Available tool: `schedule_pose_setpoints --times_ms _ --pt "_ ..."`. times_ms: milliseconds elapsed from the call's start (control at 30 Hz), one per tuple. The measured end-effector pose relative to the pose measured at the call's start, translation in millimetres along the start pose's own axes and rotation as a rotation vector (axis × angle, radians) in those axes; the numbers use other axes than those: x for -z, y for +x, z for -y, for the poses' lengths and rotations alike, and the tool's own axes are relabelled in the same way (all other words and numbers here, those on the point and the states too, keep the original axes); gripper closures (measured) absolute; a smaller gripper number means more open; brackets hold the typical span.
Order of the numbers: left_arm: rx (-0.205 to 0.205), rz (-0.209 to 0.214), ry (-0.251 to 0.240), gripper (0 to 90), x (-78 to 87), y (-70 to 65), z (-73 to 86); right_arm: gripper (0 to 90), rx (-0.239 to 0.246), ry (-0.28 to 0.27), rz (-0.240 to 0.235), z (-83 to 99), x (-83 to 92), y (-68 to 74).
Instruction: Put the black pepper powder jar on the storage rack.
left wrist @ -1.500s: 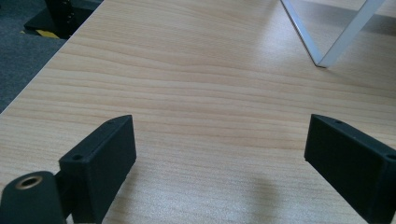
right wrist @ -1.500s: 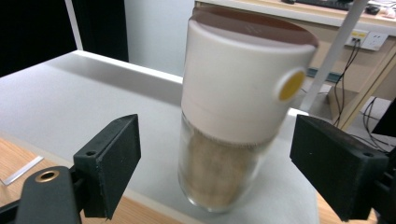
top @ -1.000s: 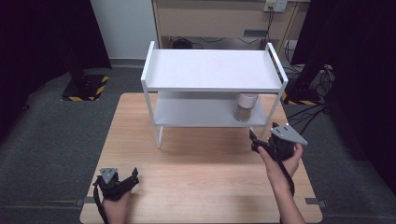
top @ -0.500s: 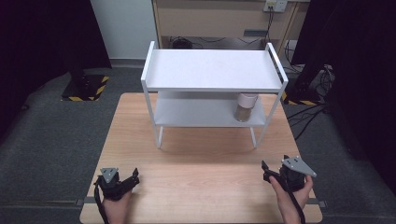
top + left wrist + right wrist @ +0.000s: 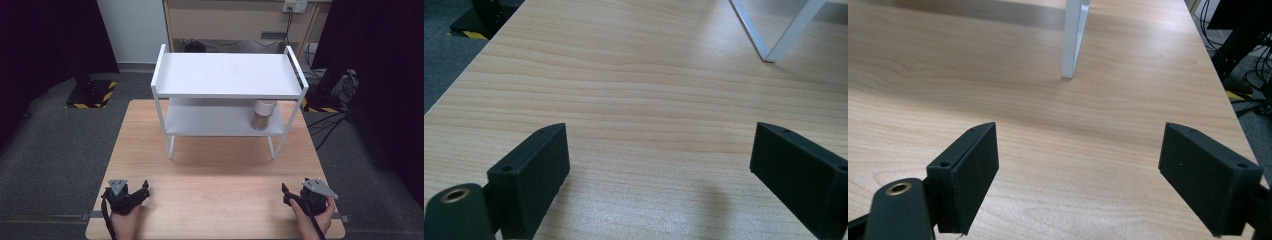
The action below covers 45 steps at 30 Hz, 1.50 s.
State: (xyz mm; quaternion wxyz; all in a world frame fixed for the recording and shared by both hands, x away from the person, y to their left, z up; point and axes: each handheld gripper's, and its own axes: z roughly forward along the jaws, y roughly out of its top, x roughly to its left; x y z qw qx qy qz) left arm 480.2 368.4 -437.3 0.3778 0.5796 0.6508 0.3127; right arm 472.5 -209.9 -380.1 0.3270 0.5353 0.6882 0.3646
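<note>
Both grippers sit empty, jaws wide, well before the rack (image 5: 227,95); right gripper (image 5: 295,196) has just retreated from the jar (image 5: 262,114), now shelved.

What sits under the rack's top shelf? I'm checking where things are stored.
On the lower shelf of the white rack, a jar with a pale lid stands at the right. The top shelf covers the lower shelf's back part.

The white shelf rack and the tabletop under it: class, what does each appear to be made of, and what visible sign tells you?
White shelf rack: probably painted metal, going by its thin square legs, flat panels and even matte white coat. Tabletop: light wood or wood-look laminate, with a streaked grain pattern and a smooth, slightly glossy surface; which one cannot be told.
</note>
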Motion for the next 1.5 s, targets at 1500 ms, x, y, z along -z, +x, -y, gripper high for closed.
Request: schedule_pose_setpoints --times_ms 1500 --pt "0.003 0.004 -0.009 8.6 0.9 1.0 1.7 16.6 -0.047 0.01 0.038 22.8 -16.7 1.2"
